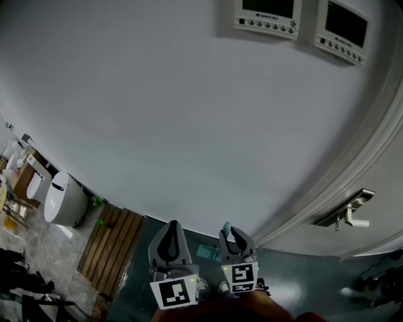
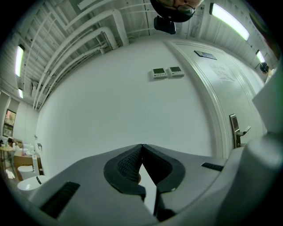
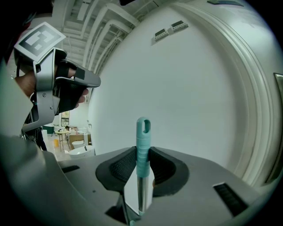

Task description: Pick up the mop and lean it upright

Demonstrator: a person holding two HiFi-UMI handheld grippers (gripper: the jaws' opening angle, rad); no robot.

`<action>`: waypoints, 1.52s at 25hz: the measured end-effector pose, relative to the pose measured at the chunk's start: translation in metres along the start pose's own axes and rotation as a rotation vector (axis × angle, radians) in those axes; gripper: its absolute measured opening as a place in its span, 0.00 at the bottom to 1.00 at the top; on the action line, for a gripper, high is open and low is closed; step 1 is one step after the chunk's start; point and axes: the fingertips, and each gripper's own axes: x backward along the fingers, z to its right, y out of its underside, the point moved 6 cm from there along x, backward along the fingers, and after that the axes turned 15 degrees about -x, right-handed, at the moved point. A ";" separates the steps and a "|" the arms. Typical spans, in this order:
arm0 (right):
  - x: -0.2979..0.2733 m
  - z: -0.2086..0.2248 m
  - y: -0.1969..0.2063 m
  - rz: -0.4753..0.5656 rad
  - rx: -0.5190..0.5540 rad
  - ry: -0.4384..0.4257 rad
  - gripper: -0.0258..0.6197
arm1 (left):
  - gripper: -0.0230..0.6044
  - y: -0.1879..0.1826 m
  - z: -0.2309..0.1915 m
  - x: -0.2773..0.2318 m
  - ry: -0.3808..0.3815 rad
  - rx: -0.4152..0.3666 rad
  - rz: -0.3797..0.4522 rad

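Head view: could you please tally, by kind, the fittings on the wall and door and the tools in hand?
Wall control panels: 2
Door handle: 1
Hand-held grippers, left and right: 2
Mop handle: 1
Total: 6

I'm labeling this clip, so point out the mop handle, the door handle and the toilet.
mop handle point(image 3: 142, 148): right gripper view, on its teal grip.
door handle point(image 1: 352, 221): head view, on the lever.
toilet point(image 1: 63, 200): head view, on the white lid.
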 end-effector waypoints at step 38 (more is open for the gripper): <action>-0.098 0.028 -0.016 0.010 -0.003 0.159 0.21 | 0.06 0.006 -0.008 0.002 -0.020 -0.009 -0.020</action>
